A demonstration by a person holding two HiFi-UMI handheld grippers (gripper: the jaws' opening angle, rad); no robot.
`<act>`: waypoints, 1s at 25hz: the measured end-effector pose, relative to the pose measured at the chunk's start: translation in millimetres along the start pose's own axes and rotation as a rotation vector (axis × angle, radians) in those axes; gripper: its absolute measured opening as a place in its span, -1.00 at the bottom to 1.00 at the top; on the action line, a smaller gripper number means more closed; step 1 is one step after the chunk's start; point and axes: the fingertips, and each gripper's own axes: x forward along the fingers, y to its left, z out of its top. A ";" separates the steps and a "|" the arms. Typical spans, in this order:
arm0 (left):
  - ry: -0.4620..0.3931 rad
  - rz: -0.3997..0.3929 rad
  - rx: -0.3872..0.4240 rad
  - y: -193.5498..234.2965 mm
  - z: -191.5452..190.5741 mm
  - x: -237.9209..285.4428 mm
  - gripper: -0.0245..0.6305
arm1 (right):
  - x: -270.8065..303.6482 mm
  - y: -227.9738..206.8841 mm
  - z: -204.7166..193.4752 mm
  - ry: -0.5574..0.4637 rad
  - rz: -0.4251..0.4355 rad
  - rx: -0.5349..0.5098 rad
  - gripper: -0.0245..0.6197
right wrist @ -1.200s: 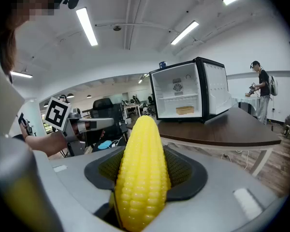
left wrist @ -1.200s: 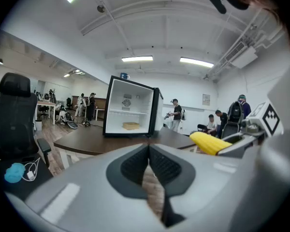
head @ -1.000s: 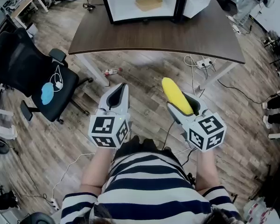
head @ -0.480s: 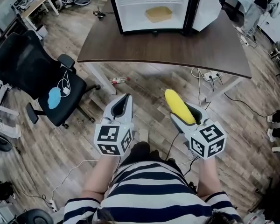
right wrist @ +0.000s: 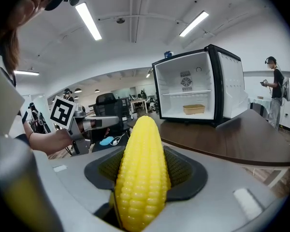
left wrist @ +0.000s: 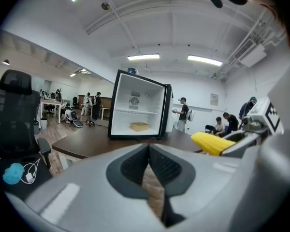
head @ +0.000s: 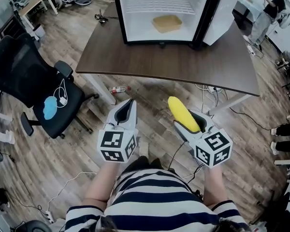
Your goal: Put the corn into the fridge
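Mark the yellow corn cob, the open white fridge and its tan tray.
yellow corn cob (right wrist: pixel 140 173), right gripper view, mid-cob.
open white fridge (head: pixel 135 30), head view, inner floor.
tan tray (head: pixel 166 23), head view, centre.

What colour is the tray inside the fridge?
Tan. The tray shows best in the head view.

Dark wooden table (head: pixel 183 66), upper centre of the head view, curved near edge, on white legs.
- On it: fridge (head: pixel 135 18) at the far edge, top centre of frame, door swung open to the right.
- Fridge interior is white. A wire shelf (head: pixel 159 5) sits above, and a shallow tan tray (head: pixel 166 23) lies on the bottom.

Wood-plank floor (head: pixel 63 153) fills the rest of the frame.
- Left: black office chair (head: pixel 24 76), with a blue object (head: pixel 50 108) and a white cable (head: pixel 62 88) on its seat.
- Beside the left table leg: a small bottle-like item (head: pixel 117 89), too small to identify.
- Under the table's right side: a white power strip (head: pixel 211 88) with trailing cords.
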 end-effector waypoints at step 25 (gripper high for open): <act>0.040 -0.030 0.077 87.8 22.8 113.1 -0.93 | 126.6 -46.5 74.3 0.019 0.019 -0.021 -0.15</act>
